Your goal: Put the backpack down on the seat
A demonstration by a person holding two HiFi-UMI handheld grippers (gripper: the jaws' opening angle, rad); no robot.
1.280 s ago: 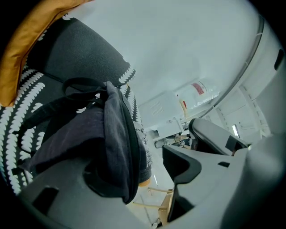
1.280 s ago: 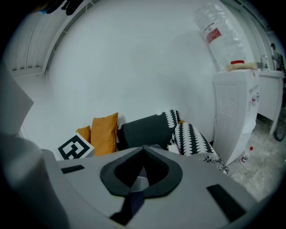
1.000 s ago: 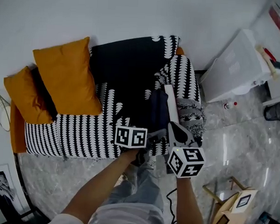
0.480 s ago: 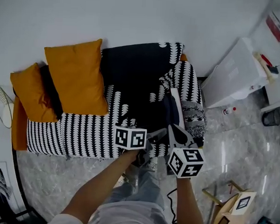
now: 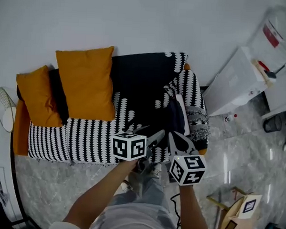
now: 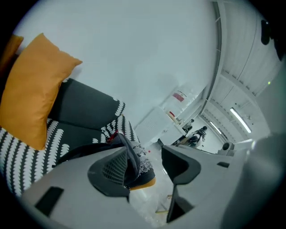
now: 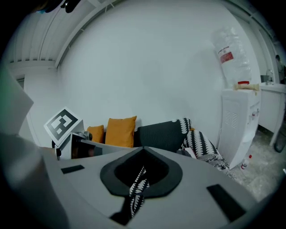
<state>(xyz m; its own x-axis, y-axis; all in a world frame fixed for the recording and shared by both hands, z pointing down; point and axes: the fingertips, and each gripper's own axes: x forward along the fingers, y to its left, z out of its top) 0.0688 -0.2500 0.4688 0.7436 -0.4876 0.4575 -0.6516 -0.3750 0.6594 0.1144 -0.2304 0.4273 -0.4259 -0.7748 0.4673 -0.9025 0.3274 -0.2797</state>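
The dark navy backpack (image 5: 173, 119) lies on the sofa seat (image 5: 84, 137) against the right armrest (image 5: 194, 102). My left gripper (image 5: 153, 136) is at its front edge. In the left gripper view the jaws (image 6: 147, 156) stand apart and are closing. A dark backpack strap (image 6: 130, 154) runs along the left jaw's pad, and the other pad is clear of it. My right gripper (image 5: 180, 142) hovers just right of the backpack's near end. Its jaws (image 7: 142, 150) are shut, and only the patterned sofa cover shows through the slit.
Two orange cushions (image 5: 87, 82) lean on the sofa's left half, with a dark cushion between them. A white water dispenser (image 5: 238, 78) stands right of the sofa. A wooden stand (image 5: 240, 212) is on the marble floor at lower right. The person's legs are at the sofa's front edge.
The backpack has sunk lower against the right armrest. Both grippers have drawn slightly back toward the sofa's front edge, and the head view has shifted left.
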